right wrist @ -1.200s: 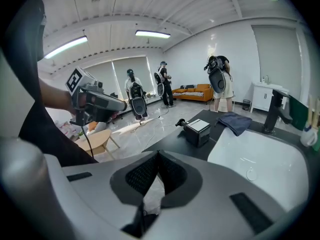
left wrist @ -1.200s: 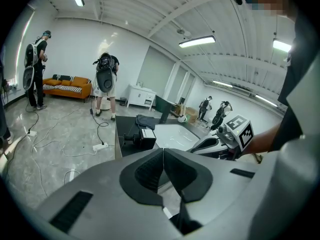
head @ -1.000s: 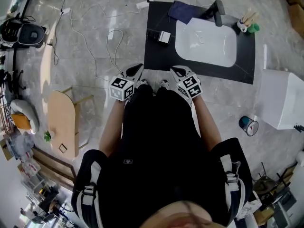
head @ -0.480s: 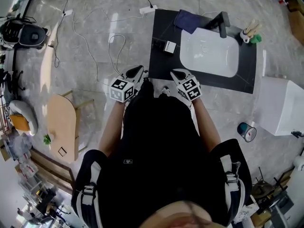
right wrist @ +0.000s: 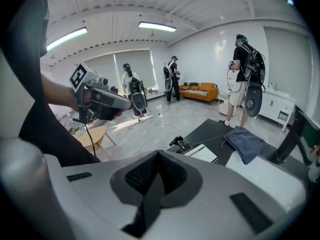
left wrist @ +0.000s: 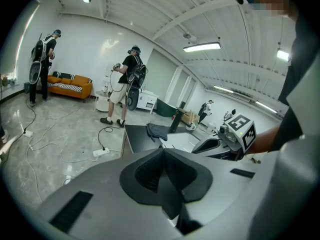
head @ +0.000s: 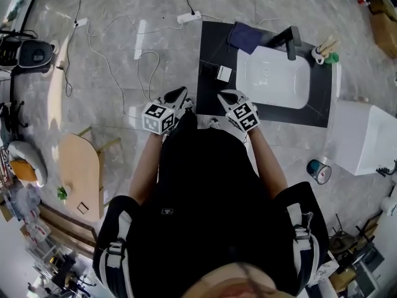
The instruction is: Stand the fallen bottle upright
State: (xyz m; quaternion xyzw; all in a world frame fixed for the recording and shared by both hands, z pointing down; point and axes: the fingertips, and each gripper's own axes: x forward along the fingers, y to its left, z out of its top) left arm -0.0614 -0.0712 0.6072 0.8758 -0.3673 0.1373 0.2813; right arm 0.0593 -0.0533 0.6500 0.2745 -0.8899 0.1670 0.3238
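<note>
- I have both tools held side by side, just short of the table's point(head: 209, 48) near edge. The left tool point(head: 180, 93) is closed on nothing, and the right tool point(head: 224, 95) is likewise closed and empty.
- The table is a black slab with a white sink basin point(head: 273, 79) set in it. A black faucet point(head: 289, 41) stands behind the basin, with a dark blue cloth point(head: 247, 36) and a white card point(head: 224, 73) to its left.
- I cannot pick out the bottle for sure. A small green thing point(head: 334, 57) lies beside a white cup point(head: 320, 47) at the far right corner (my best candidate).
- The grey marbled floor point(head: 124, 61) carries a white power strip point(head: 188, 17) with loose cables, a low wooden stand point(head: 80, 166), a white cabinet point(head: 366, 138) and a teal can point(head: 317, 170).
- The room is white-walled and lit by strip lights, with an orange sofa point(left wrist: 70, 85) and other people point(left wrist: 127, 84) wearing backpack rigs.
</note>
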